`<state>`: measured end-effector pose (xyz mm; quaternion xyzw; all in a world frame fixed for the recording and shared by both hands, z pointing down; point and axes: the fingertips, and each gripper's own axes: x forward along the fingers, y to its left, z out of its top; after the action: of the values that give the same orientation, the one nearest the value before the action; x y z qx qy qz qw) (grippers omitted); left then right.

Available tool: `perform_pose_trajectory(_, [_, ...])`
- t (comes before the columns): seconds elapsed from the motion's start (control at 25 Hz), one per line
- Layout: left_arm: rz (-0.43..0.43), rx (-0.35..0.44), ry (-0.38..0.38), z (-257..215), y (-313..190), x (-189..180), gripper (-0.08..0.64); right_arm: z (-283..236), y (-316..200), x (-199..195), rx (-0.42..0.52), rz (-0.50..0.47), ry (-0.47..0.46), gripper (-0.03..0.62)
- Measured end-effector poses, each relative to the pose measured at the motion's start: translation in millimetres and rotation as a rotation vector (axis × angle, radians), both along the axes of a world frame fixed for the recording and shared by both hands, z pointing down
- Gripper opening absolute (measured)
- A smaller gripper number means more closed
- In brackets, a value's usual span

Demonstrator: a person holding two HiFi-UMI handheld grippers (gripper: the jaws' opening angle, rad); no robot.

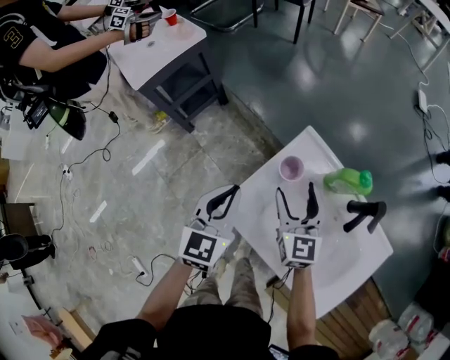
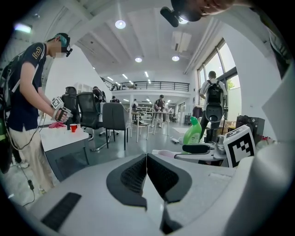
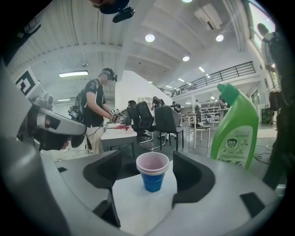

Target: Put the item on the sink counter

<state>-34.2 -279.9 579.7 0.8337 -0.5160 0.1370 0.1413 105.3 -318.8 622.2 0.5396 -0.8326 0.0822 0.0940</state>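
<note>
A blue paper cup with a pink rim (image 1: 291,168) (image 3: 152,173) stands upright on the white sink counter (image 1: 260,204), a little beyond my right gripper (image 1: 295,194) (image 3: 150,177), which is open with nothing between its jaws. A green bottle (image 1: 347,181) (image 3: 235,126) is on the counter to the right of the cup. My left gripper (image 1: 223,200) (image 2: 146,174) is shut and empty, held over the counter's left edge.
A black faucet (image 1: 365,213) rises at the counter's right beside the round basin (image 1: 351,267). Cables lie on the floor at left. Another person with grippers works at a white table (image 1: 158,53) bearing a red cup (image 1: 170,17).
</note>
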Motion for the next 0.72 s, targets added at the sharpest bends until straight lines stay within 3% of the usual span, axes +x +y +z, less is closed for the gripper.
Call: perform_pose_trajectory(0.72, [0.052,0.158,0.023,-100,64,-1,0.006,-103,87,16,0.093,0.086,-0.014,0.248])
